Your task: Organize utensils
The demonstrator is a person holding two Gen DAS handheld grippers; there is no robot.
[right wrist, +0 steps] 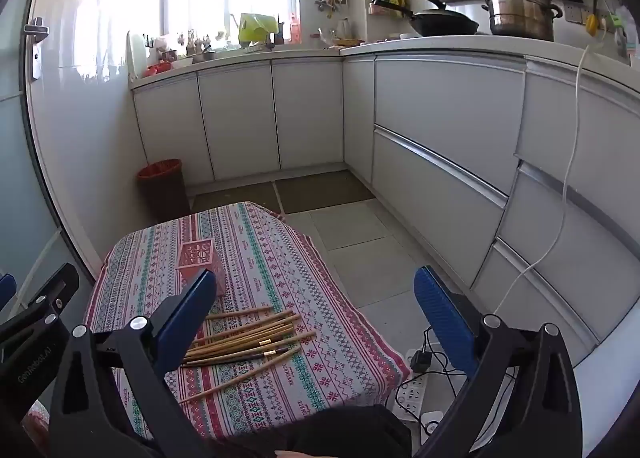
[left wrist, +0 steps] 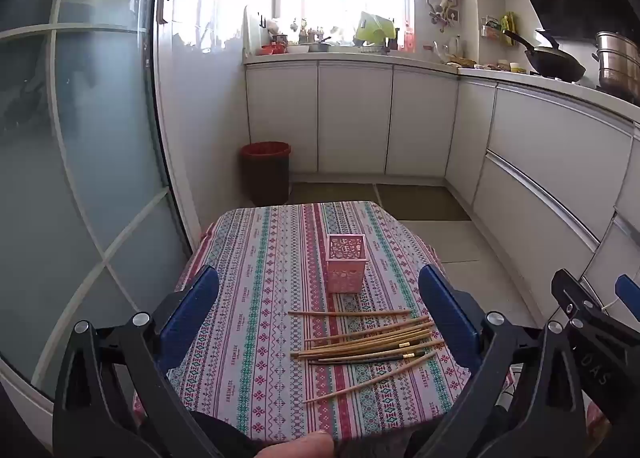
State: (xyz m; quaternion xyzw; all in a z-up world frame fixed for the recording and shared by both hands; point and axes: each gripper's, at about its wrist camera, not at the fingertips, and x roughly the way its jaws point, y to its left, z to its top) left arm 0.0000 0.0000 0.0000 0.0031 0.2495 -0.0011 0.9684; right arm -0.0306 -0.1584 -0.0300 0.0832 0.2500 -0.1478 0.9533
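A pink openwork holder (left wrist: pixel 346 263) stands upright on the patterned tablecloth (left wrist: pixel 260 298); it also shows in the right wrist view (right wrist: pixel 198 260). Several wooden chopsticks (left wrist: pixel 368 342) lie loose on the cloth in front of it, some with dark ends; they also show in the right wrist view (right wrist: pixel 252 338). My left gripper (left wrist: pixel 320 322) is open and empty, held above the near part of the table with the chopsticks between its fingers in view. My right gripper (right wrist: pixel 316 322) is open and empty, over the table's right edge.
A red-rimmed bin (left wrist: pixel 266 172) stands on the floor beyond the table by the glass door (left wrist: pixel 80 138). White cabinets (right wrist: pixel 440 138) run along the back and right. A power strip with cables (right wrist: pixel 416 386) lies on the floor to the right of the table.
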